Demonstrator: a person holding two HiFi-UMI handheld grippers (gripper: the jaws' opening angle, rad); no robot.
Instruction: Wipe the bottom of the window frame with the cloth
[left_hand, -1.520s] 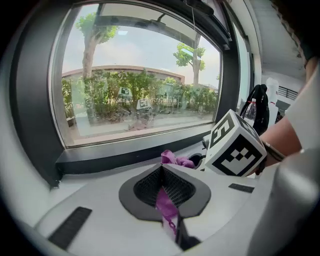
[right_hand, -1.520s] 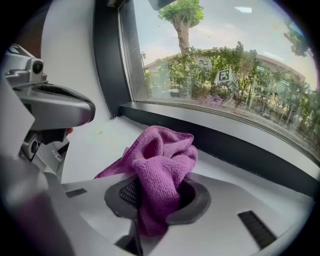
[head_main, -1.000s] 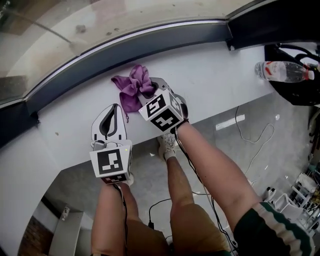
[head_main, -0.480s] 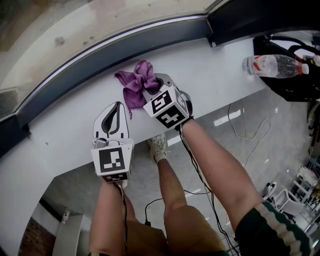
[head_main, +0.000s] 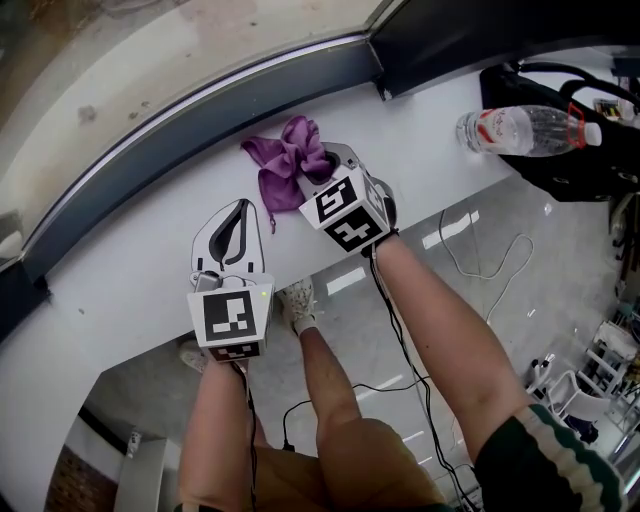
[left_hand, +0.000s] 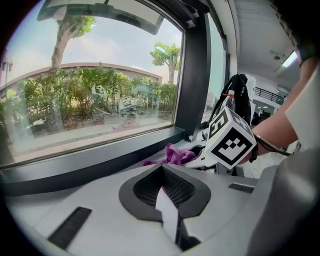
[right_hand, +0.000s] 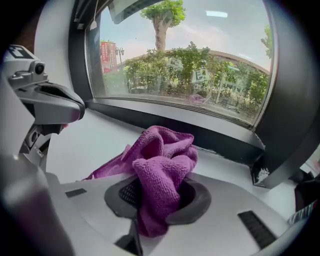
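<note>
A purple cloth (head_main: 285, 165) lies bunched on the white sill (head_main: 140, 265), close to the dark bottom rail of the window frame (head_main: 200, 105). My right gripper (head_main: 318, 172) is shut on the cloth (right_hand: 160, 175), whose folds bulge out between the jaws toward the frame (right_hand: 200, 131). My left gripper (head_main: 233, 228) rests on the sill to the left of the cloth, jaws together with nothing in them. In the left gripper view the cloth (left_hand: 176, 154) and the right gripper's marker cube (left_hand: 229, 142) sit ahead to the right, by the frame (left_hand: 95, 160).
A plastic water bottle (head_main: 515, 128) lies on the sill at the right beside a black bag (head_main: 575, 140). A dark vertical frame post (head_main: 440, 35) meets the sill at the upper right. The sill's front edge runs under my grippers, with floor and cables (head_main: 500, 265) below.
Both grippers and the cloth have shifted slightly right and up in the head view, along the sill; the right gripper has kept its hold on the cloth.
</note>
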